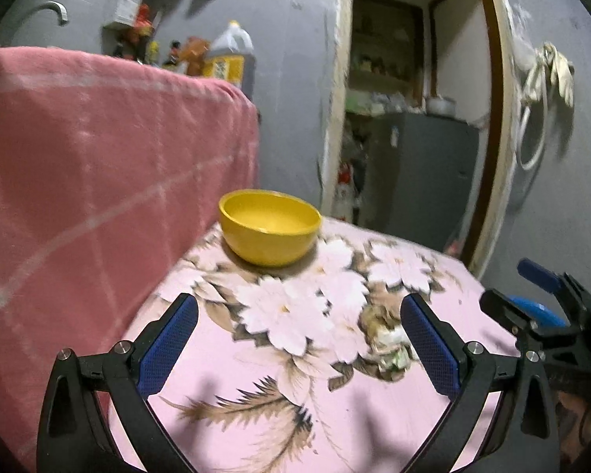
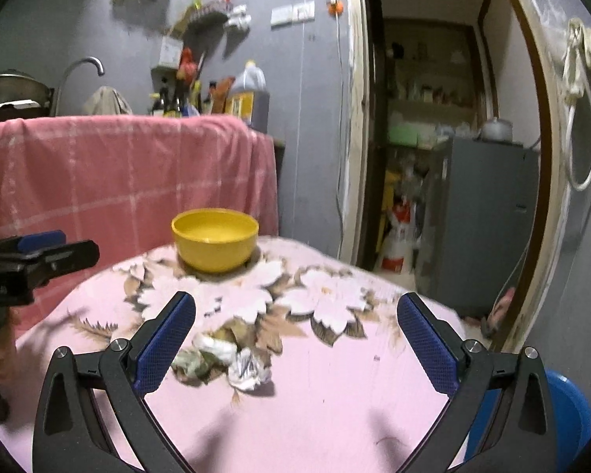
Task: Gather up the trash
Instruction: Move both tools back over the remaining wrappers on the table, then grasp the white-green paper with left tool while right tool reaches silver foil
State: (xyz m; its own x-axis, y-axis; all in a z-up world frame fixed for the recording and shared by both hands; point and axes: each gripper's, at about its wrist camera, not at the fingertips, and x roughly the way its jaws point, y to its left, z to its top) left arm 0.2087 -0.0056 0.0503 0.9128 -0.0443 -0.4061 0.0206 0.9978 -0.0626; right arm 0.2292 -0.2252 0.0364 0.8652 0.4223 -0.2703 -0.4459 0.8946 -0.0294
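A yellow bowl [image 1: 270, 232] [image 2: 215, 239] stands empty at the far end of the table with the pink floral cloth [image 1: 256, 386] [image 2: 335, 386]. Crumpled paper trash [image 2: 224, 360] lies on the cloth, just inside the left finger of my right gripper [image 2: 295, 315], which is open and empty above it. In the left wrist view the trash [image 1: 392, 349] lies beside the right finger of my left gripper [image 1: 299, 315], also open and empty. The right gripper shows at that view's right edge [image 1: 532, 315]; the left gripper shows at the right wrist view's left edge [image 2: 31, 256].
A pink checked cloth [image 1: 98, 181] [image 2: 130, 173] hangs over something left of the table. A blue tub [image 2: 567, 406] sits low at the right. Behind is a grey wall, a counter with bottles [image 2: 248, 94] and an open doorway [image 2: 433, 138].
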